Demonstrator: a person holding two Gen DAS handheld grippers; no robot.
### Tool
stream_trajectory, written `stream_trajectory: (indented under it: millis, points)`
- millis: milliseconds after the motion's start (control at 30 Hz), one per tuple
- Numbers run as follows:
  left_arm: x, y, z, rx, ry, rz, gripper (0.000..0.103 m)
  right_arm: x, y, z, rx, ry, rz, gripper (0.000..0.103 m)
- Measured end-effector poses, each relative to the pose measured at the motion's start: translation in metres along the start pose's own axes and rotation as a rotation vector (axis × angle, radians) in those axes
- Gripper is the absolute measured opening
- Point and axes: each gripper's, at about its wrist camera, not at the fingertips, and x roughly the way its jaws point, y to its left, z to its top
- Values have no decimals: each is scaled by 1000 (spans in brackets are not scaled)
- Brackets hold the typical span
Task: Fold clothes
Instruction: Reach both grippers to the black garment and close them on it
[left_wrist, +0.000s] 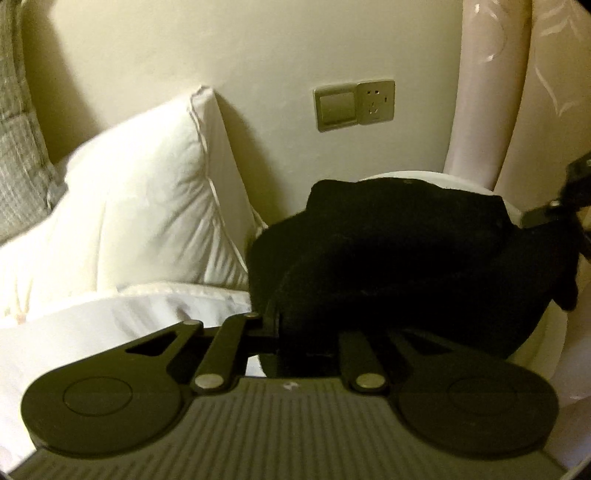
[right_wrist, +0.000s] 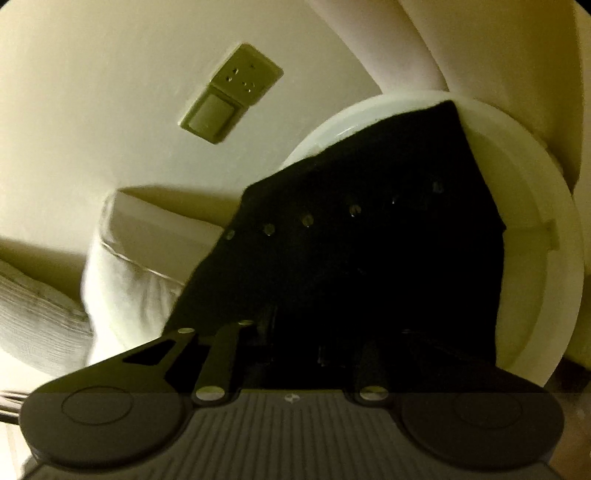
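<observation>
the left gripper (left_wrist: 310, 332) is buried in the black buttoned garment (left_wrist: 388, 258); its fingertips are hidden, so i cannot tell its width, though it seems to pinch the cloth. the right gripper (right_wrist: 317, 339) is equally covered by the garment (right_wrist: 351, 258). the cloth drapes over a round white table (right_wrist: 535, 258) beside the pillow (left_wrist: 140, 206), probably lifted at two points to fold it over.
</observation>
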Motion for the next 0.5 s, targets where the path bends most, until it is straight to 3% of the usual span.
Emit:
stream_trajectory:
  millis: [67, 100, 200, 333, 400, 433, 467, 500]
  points:
    - [-1, -2, 4, 14, 2, 12, 8, -10, -16, -3, 105, 35, 27, 61]
    - [-2, -3, 5, 9, 4, 15, 8, -15, -25, -10, 156, 45, 40, 67]
    - [-5, -4, 7, 2, 3, 16, 8, -18, -47, -31, 276, 86, 53, 81]
    - [-4, -5, 7, 21, 8, 25, 8, -2, -67, -46, 425, 93, 121, 81]
    - [-6, -7, 8, 33, 7, 31, 8, 5, -70, -41, 458, 42, 141, 71]
    - [-8, -7, 8, 39, 3, 31, 7, 6, -66, -37, 436, 27, 143, 44]
    - [-11, -7, 9, 38, -5, 29, 7, 3, -55, -31, 367, 28, 92, 28]
    - [-14, -7, 11, 33, -12, 29, 7, -3, -46, -28, 307, 23, 72, 20]
